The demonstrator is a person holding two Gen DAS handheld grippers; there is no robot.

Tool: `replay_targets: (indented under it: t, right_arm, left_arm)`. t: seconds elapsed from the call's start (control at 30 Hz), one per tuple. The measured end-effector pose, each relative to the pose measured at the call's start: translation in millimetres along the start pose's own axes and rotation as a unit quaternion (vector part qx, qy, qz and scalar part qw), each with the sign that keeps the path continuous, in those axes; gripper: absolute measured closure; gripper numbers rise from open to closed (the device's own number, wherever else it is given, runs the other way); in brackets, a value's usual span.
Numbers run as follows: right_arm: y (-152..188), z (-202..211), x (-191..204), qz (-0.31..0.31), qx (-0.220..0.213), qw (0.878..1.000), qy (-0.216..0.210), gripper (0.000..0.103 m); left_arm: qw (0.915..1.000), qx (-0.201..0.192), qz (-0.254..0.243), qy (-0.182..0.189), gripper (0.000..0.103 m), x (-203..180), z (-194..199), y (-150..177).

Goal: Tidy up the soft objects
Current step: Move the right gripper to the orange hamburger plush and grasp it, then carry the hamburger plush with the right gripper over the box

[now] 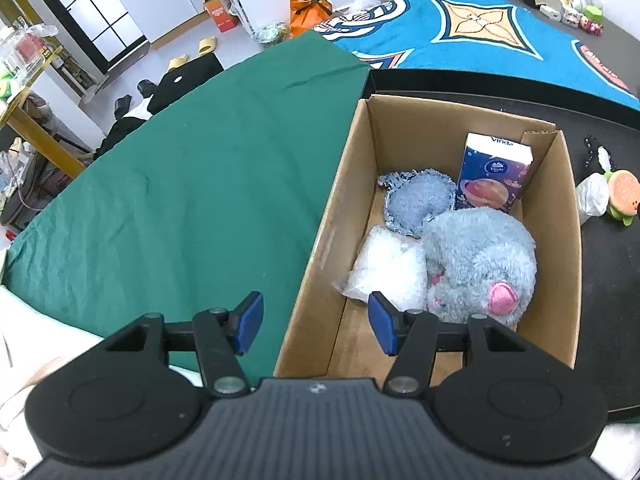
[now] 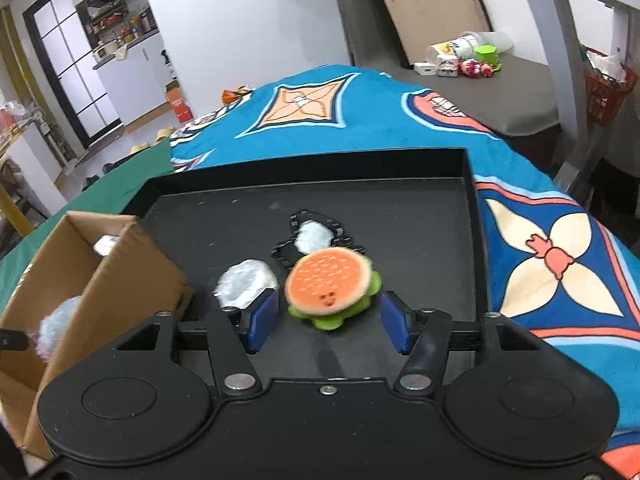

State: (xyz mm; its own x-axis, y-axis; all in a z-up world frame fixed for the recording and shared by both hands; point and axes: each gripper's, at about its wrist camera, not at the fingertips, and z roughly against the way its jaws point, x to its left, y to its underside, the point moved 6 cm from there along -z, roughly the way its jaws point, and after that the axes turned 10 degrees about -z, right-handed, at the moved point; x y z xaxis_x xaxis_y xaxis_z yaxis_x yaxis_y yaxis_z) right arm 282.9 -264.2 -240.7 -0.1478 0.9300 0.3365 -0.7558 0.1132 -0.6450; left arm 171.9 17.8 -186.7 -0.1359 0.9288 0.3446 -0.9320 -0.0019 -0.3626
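Observation:
A cardboard box holds a grey plush mouse, a denim pouch, a white plastic-wrapped bundle and a blue tissue pack. My left gripper is open and empty over the box's near left wall. In the right wrist view a burger-shaped plush turtle lies on a black tray, just ahead of my open, empty right gripper. A white wrapped bundle lies left of it, and a white piece with black beads lies behind it. The box stands at the left.
A green cloth covers the surface left of the box. A blue patterned blanket lies behind and right of the tray. Toys and cups sit on a far grey surface. Floor clutter lies at the far left.

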Motion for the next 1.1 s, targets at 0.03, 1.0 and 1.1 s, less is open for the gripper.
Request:
replay_targets:
  t: [0.03, 1.0, 1.1]
  right_arm:
    - [-1, -2, -2, 0.0, -0.001, 1.0, -0.004, 0.046]
    - [1, -22, -12, -0.03, 0.013, 0.998, -0.047, 0.068]
    - [0, -12, -13, -0.031, 0.004, 0.999, -0.04, 0.068]
  left_arm:
    - [1.0, 0.003, 0.0, -0.002, 0.047, -1, 0, -1]
    - [0.9985, 0.038, -0.011, -0.038, 0.047, -12, -5, -4]
    - [0.9988, 0.03, -0.01, -0.036, 0.047, -11, -3, -3]
